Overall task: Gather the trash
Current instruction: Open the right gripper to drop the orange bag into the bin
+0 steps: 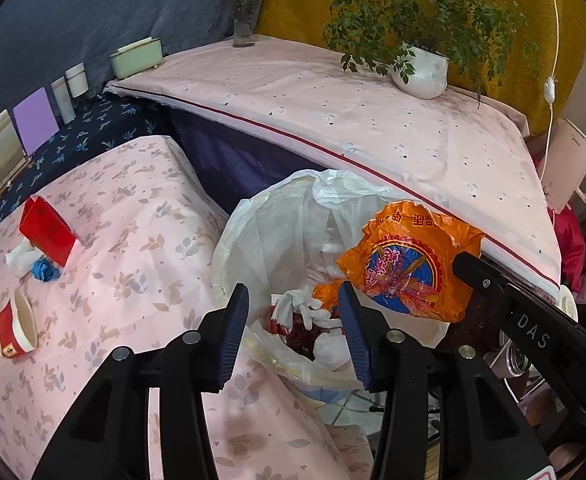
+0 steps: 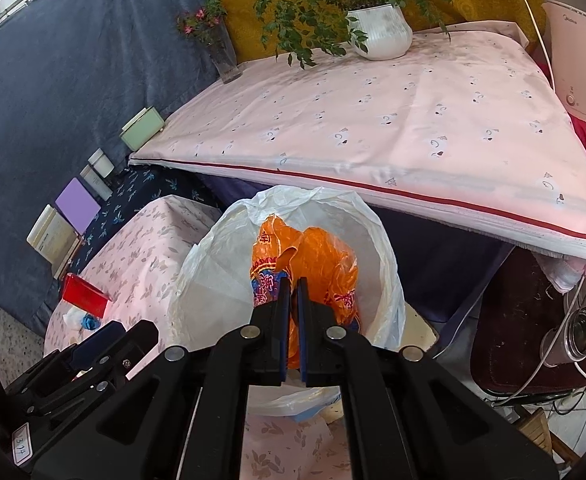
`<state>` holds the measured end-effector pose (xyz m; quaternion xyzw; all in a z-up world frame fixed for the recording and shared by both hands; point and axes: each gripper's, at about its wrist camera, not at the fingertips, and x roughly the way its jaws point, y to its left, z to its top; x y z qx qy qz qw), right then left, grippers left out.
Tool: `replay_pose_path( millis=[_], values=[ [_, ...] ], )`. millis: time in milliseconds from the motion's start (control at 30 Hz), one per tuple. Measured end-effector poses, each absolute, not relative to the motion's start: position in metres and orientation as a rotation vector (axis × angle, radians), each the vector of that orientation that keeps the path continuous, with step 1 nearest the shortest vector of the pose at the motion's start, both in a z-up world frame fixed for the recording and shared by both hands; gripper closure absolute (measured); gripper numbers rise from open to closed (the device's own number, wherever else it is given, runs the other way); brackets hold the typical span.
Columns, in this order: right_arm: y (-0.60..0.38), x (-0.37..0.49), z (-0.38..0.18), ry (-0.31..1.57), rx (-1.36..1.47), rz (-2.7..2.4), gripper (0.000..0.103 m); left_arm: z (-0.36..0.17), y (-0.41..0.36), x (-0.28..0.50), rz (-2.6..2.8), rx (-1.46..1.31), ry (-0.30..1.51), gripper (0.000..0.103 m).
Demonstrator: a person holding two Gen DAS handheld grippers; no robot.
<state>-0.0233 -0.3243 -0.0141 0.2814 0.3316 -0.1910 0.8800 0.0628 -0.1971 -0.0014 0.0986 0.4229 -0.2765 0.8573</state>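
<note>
- The white bin liner stands open-mouthed in the gap between the near bench, draped in leaf-print cloth, and the far bench under a pink cloth. Set there, it can be reached from both surfaces, which suits gathering rubbish.
- The right tongs are closed on an orange plastic bag, pinching a fold of it between the blue pads. The bag hangs above and partly inside the liner's mouth, probably held there so that it will fall in once let go.
- In the left wrist view the same orange plastic bag sits at the liner's right rim, with the right tool's black arm reaching in from the right.
- The left tongs stand about half open over the liner, gripping nothing. Directly beyond them, crumpled white tissue and something dark red lie inside the liner. The red item is too bunched to name.
- More trash waits on the near bench, to the left: a red-and-white paper cup lying on its side, a red carton, and beside it a white tissue wad and a small blue scrap.
- A potted plant, a glass vase of flowers and a green box on the far side look like furnishings, not trash.
</note>
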Motion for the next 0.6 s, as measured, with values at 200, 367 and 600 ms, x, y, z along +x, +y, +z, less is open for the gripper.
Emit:
replay_pose_path(
  millis=[200,367,600],
  values=[
    [-0.318,-0.017,-0.014,0.699,0.572,-0.395,0.097,-0.003,-0.191,0.065,-0.568,0.199,0.894,0.059],
    [-0.314,-0.014,-0.015,0.707,0.565,-0.39,0.096,-0.004,-0.186,0.067,-0.558,0.189,0.9,0.059],
    [-0.307,-0.011,-0.013,0.712,0.554,-0.38,0.095,-0.006,-0.175,0.068,-0.539,0.176,0.901,0.054]
  ],
)
